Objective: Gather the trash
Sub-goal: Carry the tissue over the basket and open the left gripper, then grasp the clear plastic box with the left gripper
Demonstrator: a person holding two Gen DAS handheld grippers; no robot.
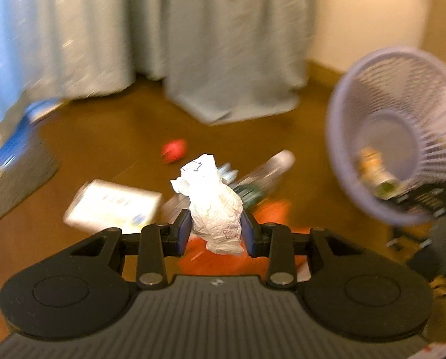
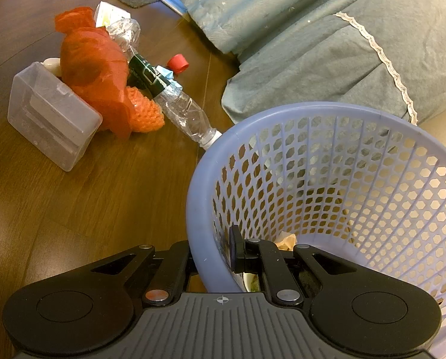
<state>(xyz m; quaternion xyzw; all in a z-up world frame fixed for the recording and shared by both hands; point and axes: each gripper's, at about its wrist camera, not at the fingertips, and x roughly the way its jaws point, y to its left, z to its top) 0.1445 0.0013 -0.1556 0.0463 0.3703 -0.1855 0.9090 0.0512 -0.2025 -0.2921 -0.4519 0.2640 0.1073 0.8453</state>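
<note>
While left tongs (image 1: 216, 229) clamp one paper wad (image 1: 211, 202) | right tongs (image 2: 211, 254) clenched on one basket (image 2: 199, 179)

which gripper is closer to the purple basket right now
Right. The right gripper is clamped on the purple basket rim; the left gripper holds a crumpled paper away from it.

Pale grey-blue curtains (image 1: 223, 45) are hanging down to the brown wooden floor (image 2: 88, 203), their hems (image 2: 297, 68) bunching where they are meeting it, one edge carrying a white scalloped trim (image 2: 381, 56). A cream wall (image 1: 366, 18) is standing behind them on the right. A grey mat (image 1: 10, 185) is lying on the floor at the left, something blue (image 1: 16, 137) sitting blurred beside it.
</note>
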